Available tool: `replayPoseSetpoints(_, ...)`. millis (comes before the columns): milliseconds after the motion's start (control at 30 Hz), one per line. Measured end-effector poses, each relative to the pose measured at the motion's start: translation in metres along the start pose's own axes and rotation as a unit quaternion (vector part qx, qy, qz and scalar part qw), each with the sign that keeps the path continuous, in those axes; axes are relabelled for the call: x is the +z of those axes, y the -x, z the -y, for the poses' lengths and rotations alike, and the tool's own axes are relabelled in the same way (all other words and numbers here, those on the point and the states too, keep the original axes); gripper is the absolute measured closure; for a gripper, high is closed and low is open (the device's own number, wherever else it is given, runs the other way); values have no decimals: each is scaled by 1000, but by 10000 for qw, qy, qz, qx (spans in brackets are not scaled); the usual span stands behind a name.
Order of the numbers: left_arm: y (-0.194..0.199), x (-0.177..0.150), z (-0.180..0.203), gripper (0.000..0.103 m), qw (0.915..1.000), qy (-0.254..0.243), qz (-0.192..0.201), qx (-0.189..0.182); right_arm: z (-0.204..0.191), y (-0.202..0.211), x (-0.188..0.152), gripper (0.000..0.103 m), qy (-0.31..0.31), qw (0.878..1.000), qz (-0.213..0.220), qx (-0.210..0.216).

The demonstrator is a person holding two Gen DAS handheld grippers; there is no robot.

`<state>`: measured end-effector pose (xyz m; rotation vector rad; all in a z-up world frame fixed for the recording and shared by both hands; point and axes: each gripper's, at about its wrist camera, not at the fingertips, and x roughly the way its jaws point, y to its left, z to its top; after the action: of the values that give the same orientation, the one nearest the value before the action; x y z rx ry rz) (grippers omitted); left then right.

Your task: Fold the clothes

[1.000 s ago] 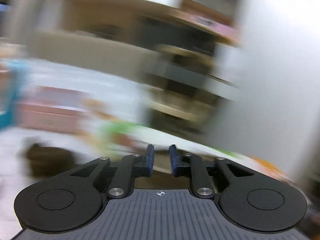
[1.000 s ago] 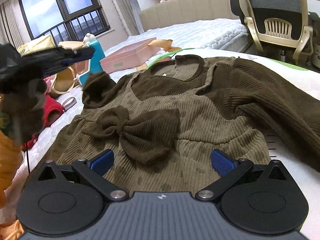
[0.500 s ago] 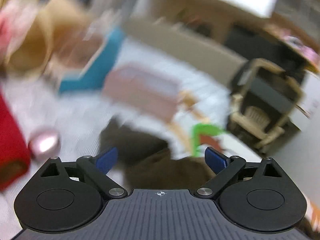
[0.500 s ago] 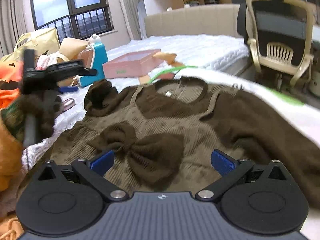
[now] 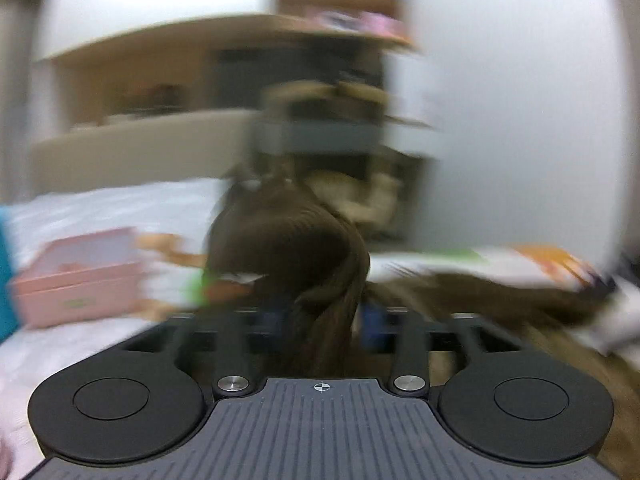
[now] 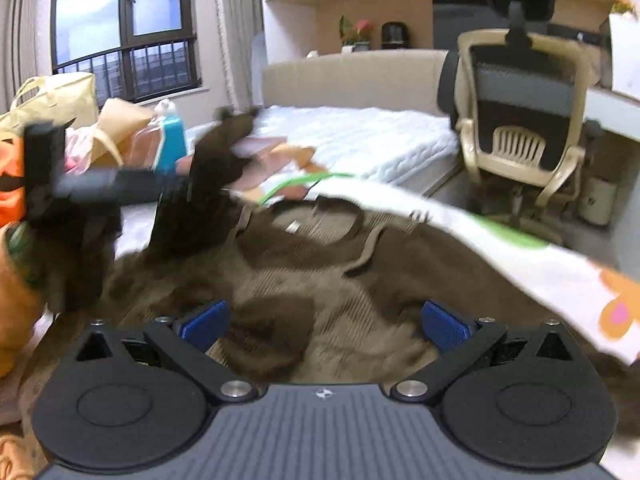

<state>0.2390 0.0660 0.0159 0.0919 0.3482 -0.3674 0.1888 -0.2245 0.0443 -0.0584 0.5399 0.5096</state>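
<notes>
Above the bed, left gripper (image 5: 325,316) pinches the sleeve (image 5: 288,252) — right gripper (image 6: 325,322) gapes wide.

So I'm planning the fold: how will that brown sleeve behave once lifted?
Probably floppy: the sleeve droops over the left gripper pinching it. Likely to drag the dress along, since they're joined. The ribbed knit probably won't slip easily.

Motion blur smears the whole left wrist view. The sleeve (image 5: 304,264) at centre hides the left gripper's fingertips (image 5: 372,320). In the right wrist view the garment (image 6: 360,280) runs off the lower right edge.
</notes>
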Motion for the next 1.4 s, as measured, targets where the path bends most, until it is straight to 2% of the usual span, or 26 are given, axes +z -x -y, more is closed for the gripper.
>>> replayPoseSetpoints(33,-2,-3,7,7,9998,-51,-131,-160,0,-1,6,0,-8,10000,37,-33)
replayPoseSetpoints(100,-6,-10,13,7,9987,5,-410,-314,-1,-6,18,0,10,10000,86,-40)
replayPoseSetpoints(167,-10,-16,12,5,9973,154,-693,-205,-5,-15,27,0,85,9999,88,-34)
replayPoseSetpoints(267,-10,-26,-4,2,9928,626,-979,-277,-14,-36,37,0,187,9998,0,-5)
replayPoseSetpoints(367,2,-35,-14,1,9875,1098,-1027,-478,-17,-68,42,11,138,9997,-188,-71)
replayPoseSetpoints(400,6,-38,-16,0,9865,1196,-988,-531,-15,-82,42,15,99,9993,-279,-221)
replayPoseSetpoints(467,8,-43,-16,0,9863,1238,-915,-593,-6,-107,35,32,-203,9964,-669,-472)
replayPoseSetpoints(500,10,-44,-16,0,9861,1263,-896,-597,0,-117,30,53,-441,9941,-880,-452)
replayPoseSetpoints(533,10,-45,-17,0,9860,1294,-869,-591,7,-124,26,57,-756,9910,-1043,-369)
replayPoseSetpoints(567,10,-43,-18,0,9859,1350,-811,-573,10,-126,27,62,-909,9897,-1049,-359)
replayPoseSetpoints(600,14,-40,-21,0,9854,1454,-695,-543,8,-125,33,80,-838,9912,-947,-385)
replayPoseSetpoints(633,16,-36,-25,0,9848,1545,-581,-536,0,-121,46,83,-588,9950,-720,-359)
replayPoseSetpoints(700,21,-29,-30,0,9835,1713,-339,-484,-19,-103,77,85,-33,9996,4,-275)
replayPoseSetpoints(767,25,-25,-34,0,9816,1855,-139,-427,-32,-89,90,88,470,9967,555,-348)
replayPoseSetpoints(900,20,-30,-34,0,9805,1899,-194,-477,-55,-63,110,87,1431,9762,1537,-542)
replayPoseSetpoints(933,15,-33,-32,0,9807,1869,-340,-470,-52,-70,106,84,1572,9757,1352,-714)
replayPoseSetpoints(967,13,-35,-30,0,9807,1841,-452,-481,-41,-85,97,82,1603,9788,875,-927)
replayPoseSetpoints(1033,7,-42,-24,0,9805,1759,-657,-587,-11,-102,76,81,1228,9831,127,-1348)
replayPoseSetpoints(1100,1,-48,-16,0,9817,1617,-780,-629,20,-116,54,79,781,9796,-570,-1760)
replayPoseSetpoints(1133,-3,-50,-12,0,9830,1501,-869,-595,27,-114,52,78,611,9805,-599,-1768)
replayPoseSetpoints(1200,-9,-52,-4,0,9846,1312,-1030,-522,31,-101,55,78,318,9854,-392,-1624)
replayPoseSetpoints(1233,-10,-52,-1,0,9849,1245,-1099,-486,27,-97,58,77,317,9889,-297,-1424)
replayPoseSetpoints(1267,-10,-53,-1,0,9849,1245,-1101,-482,19,-95,62,76,377,9922,-204,-1170)
replayPoseSetpoints(1333,-10,-54,-2,0,9844,1276,-1109,-484,3,-93,67,66,420,9974,-84,-580)
replayPoseSetpoints(1400,-12,-55,-4,0,9837,1316,-1128,-487,-7,-107,64,61,261,9994,-205,-83)
